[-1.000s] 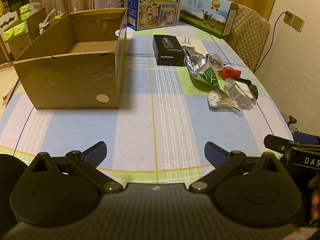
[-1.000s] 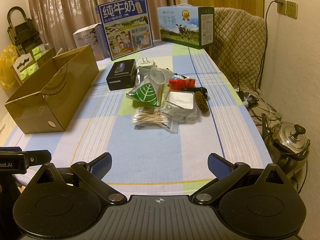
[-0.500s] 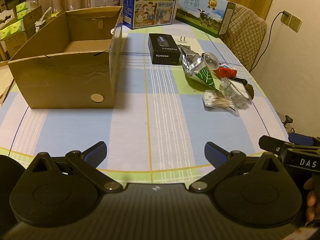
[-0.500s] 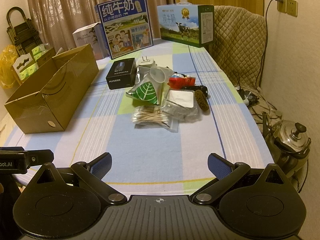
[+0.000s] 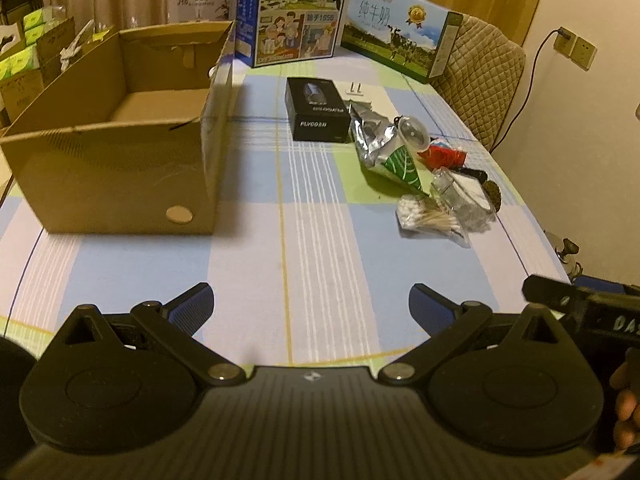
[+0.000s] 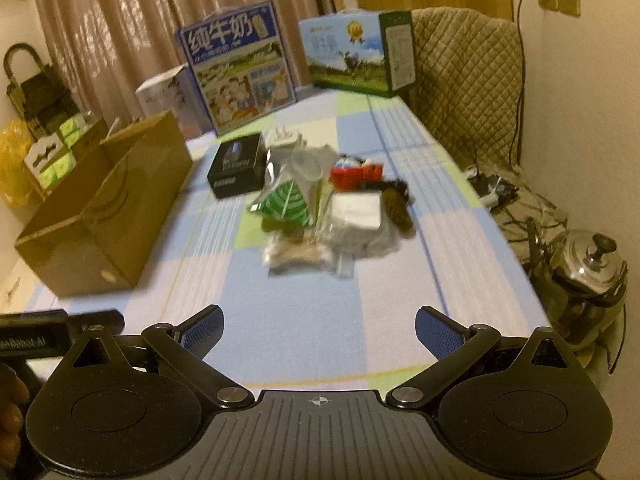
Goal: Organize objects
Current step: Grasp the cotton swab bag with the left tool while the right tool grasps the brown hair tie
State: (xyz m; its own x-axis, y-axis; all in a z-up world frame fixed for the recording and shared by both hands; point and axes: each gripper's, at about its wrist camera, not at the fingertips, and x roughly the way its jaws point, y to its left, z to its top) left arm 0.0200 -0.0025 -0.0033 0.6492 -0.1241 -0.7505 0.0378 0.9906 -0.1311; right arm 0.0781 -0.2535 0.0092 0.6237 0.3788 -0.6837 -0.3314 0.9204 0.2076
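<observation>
An open cardboard box (image 5: 120,152) (image 6: 104,216) stands empty on the left of the checked tablecloth. Right of it lies a black boxed shaver (image 5: 318,110) (image 6: 238,164). A loose pile sits further right: a silver bag with a green leaf (image 5: 390,156) (image 6: 286,200), a pack of cotton swabs (image 5: 430,220) (image 6: 298,256), a clear bag with a white block (image 6: 356,212), a red item (image 5: 442,156) (image 6: 356,174) and a dark brush (image 6: 398,208). My left gripper (image 5: 311,306) and right gripper (image 6: 319,326) hover open and empty over the near table edge, well short of the pile.
Two milk cartons (image 5: 294,8) (image 6: 358,50) and a white box (image 5: 202,0) stand at the table's far end. A quilted chair (image 6: 466,76) is at the far right. A metal kettle (image 6: 588,276) and cables sit on the floor to the right.
Both grippers have moved forward over the table, so the box and the pile look nearer. The right wrist view has tilted and blurred. Both stay open.
</observation>
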